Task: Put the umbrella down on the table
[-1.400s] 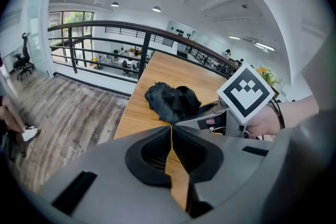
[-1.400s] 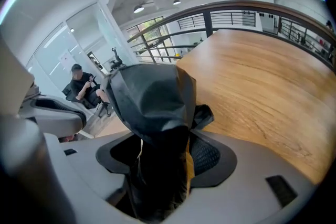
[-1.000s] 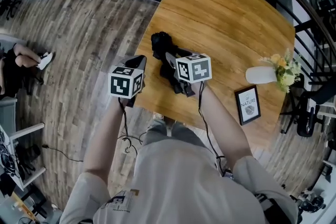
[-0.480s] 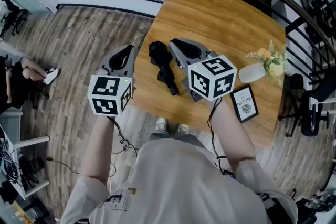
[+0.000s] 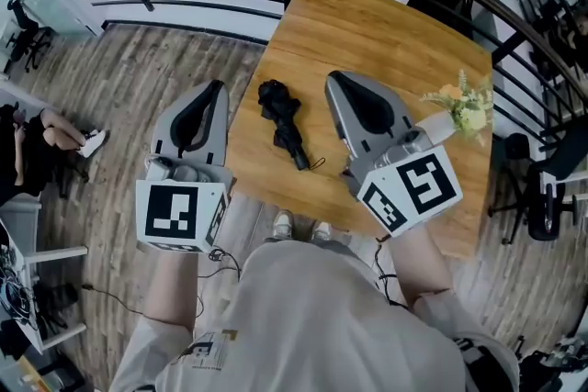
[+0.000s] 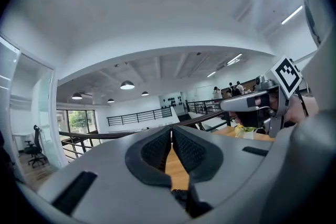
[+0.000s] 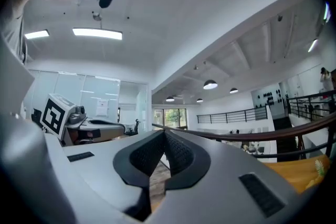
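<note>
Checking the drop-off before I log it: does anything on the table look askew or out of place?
Nothing stands out: the folded umbrella lies flat, wholly on the table.

Bright, even indoor light fills every view. Long strip lights [image 7: 97,33] and round pendant lamps [image 6: 126,85] glow white on the ceiling without harsh glare. The head view is sharp, with only faint, soft shadows on the counter [image 5: 367,23]. All views bow strongly at the edges, and both gripper views have dark corners.
</note>
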A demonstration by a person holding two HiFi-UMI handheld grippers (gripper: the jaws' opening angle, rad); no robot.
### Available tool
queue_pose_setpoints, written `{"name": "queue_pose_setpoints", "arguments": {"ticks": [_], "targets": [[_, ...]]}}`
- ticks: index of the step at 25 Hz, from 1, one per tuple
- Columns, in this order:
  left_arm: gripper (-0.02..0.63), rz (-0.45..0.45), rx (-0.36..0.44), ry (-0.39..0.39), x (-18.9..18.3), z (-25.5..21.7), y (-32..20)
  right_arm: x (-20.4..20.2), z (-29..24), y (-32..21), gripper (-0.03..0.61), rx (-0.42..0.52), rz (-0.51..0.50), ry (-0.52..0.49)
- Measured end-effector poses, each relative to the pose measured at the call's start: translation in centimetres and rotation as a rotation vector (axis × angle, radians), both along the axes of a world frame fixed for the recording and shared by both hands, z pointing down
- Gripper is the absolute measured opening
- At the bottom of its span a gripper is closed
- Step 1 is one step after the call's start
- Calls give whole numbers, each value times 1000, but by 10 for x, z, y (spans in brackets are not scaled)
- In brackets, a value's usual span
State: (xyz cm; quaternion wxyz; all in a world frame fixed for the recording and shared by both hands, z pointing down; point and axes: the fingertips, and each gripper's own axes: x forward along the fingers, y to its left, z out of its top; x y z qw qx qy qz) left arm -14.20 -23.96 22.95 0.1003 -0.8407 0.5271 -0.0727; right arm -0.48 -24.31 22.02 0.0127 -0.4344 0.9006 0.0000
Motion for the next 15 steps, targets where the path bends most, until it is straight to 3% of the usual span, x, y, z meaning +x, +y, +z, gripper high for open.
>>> {"name": "queue_pose_setpoints", "arguments": {"ticks": [6,11,15], "targets": [[25,-13,11,-15,18,-15,34,17,-34,39,28,136,32,-3],[25,-4,3,-28,28,-9,50,24,-40,61,28,141,-12,-70],[25,-9,-26,-28,22,-3,61,18,-40,75,28,151,-29,-31]]}}
